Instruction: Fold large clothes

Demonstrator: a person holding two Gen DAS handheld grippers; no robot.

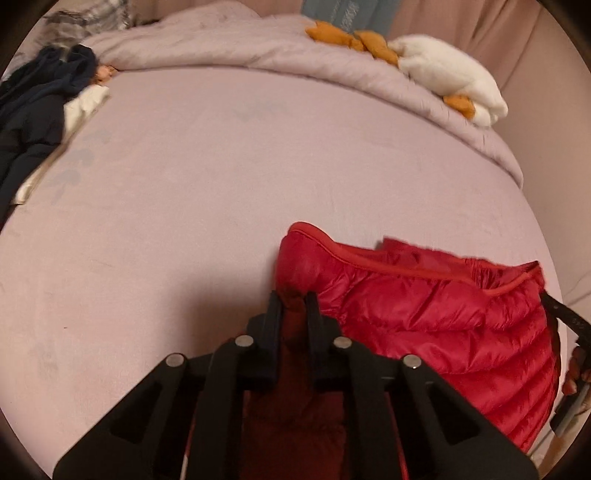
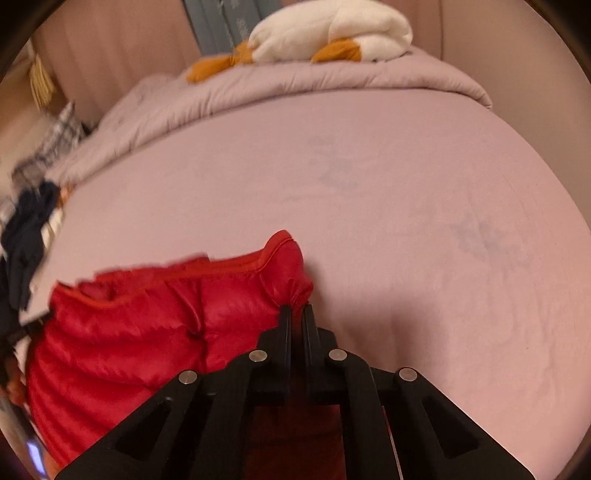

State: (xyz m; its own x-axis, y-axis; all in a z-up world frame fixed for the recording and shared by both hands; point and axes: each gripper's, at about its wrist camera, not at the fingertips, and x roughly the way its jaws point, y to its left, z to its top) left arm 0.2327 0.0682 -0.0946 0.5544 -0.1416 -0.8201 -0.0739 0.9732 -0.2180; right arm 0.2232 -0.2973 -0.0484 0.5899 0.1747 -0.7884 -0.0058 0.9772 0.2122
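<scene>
Warm, dim pinkish indoor light, soft shadow on the bed (image 1: 184,184) just ahead of each hand-held gripper; heavy fisheye bending, dark vignetted corners, edges smeared.

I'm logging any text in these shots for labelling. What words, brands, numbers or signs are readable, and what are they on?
Nothing can be read.
Grey-blue panel behind the bed: pale markings that may be lettering, too blurred to make out.
Red puffer jacket: no label or logo showing.
Left gripper, right gripper: no markings.
</scene>
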